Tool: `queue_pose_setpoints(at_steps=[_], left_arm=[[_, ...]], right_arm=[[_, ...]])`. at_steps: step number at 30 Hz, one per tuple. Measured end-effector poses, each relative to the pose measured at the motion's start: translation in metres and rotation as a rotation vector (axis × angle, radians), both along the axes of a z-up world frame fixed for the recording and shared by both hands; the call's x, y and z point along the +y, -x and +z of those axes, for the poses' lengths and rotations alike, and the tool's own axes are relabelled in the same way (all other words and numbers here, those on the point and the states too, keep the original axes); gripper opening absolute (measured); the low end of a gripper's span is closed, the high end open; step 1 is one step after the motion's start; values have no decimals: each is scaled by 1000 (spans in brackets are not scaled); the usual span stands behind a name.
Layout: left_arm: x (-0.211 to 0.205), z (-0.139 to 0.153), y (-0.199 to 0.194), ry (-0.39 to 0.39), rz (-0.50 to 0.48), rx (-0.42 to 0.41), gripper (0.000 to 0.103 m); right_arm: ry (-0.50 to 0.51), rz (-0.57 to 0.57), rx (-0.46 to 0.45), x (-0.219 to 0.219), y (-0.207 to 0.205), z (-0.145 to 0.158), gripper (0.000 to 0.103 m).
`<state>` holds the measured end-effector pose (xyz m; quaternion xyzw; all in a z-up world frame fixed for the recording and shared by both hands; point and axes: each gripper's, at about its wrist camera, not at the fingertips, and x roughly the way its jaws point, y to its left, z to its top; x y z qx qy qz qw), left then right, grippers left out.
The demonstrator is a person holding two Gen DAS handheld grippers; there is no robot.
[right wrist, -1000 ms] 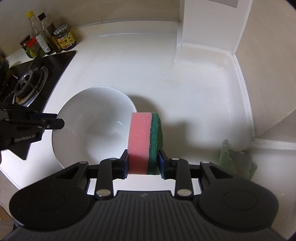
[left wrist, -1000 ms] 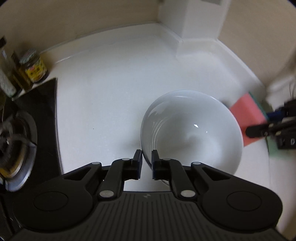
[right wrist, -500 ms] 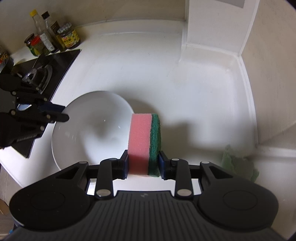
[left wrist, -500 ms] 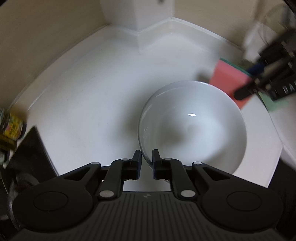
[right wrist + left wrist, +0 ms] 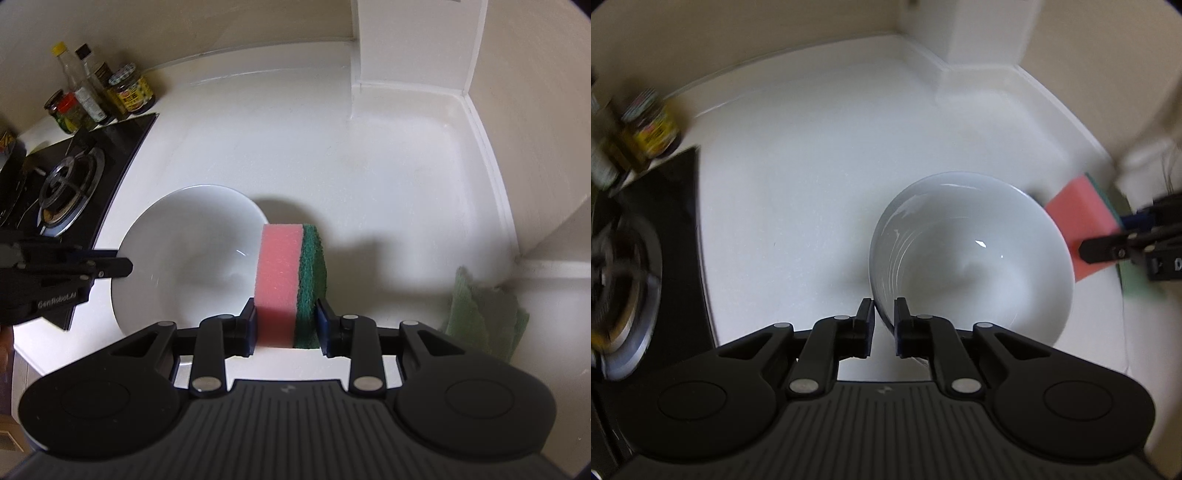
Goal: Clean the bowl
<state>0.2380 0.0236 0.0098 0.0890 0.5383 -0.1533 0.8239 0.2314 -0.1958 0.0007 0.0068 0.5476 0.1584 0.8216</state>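
Observation:
A white bowl [image 5: 979, 258] rests on the white counter [image 5: 812, 184], empty and glossy inside. My left gripper [image 5: 884, 317] is shut on its near rim, one finger inside and one outside. In the right wrist view the same bowl [image 5: 192, 258] lies left of centre, with the left gripper [image 5: 122, 266] on its left edge. My right gripper [image 5: 286, 317] is shut on a pink and green sponge [image 5: 284, 273], held upright just beside the bowl's right rim. That sponge [image 5: 1078, 218] also shows past the bowl in the left wrist view.
A black gas hob [image 5: 70, 184] lies left of the bowl, with jars and bottles [image 5: 129, 88] behind it against the wall. A crumpled green cloth [image 5: 480, 314] sits at the right. Walls and a boxed corner [image 5: 406, 55] close off the back and the right.
The left gripper swung round with the bowl rim in it and came back to nearly the same view. The sponge has stayed in the right gripper beside the bowl's rim.

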Motion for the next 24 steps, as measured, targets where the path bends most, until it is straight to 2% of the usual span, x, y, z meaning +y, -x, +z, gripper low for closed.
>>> queue_pose_setpoints(at_steps=[5, 9, 11, 12, 18, 20, 22, 24], left_arm=[[-9, -1, -15, -56, -218, -9, 12], [-13, 0, -26, -67, -308, -1, 12], [-10, 0, -29, -44, -287, 8, 12], [-6, 0, -30, -16, -239, 18, 11], [17, -4, -7, 146, 126, 43, 10], [14, -7, 4, 139, 140, 35, 10], [6, -7, 14, 79, 79, 2, 10], [3, -6, 16, 50, -21, 9, 11]], right_arm=[[-17, 7, 3, -11, -14, 1, 27], [-24, 25, -15, -14, -32, 0, 28], [-40, 17, -14, -17, -37, -1, 28], [-48, 13, -14, -18, -40, -1, 27], [-61, -23, -26, -22, -35, -2, 28], [-57, -40, -26, -19, -30, -2, 28], [-39, -42, -27, -13, -22, -1, 28], [-29, -43, -23, -10, -12, -1, 28]])
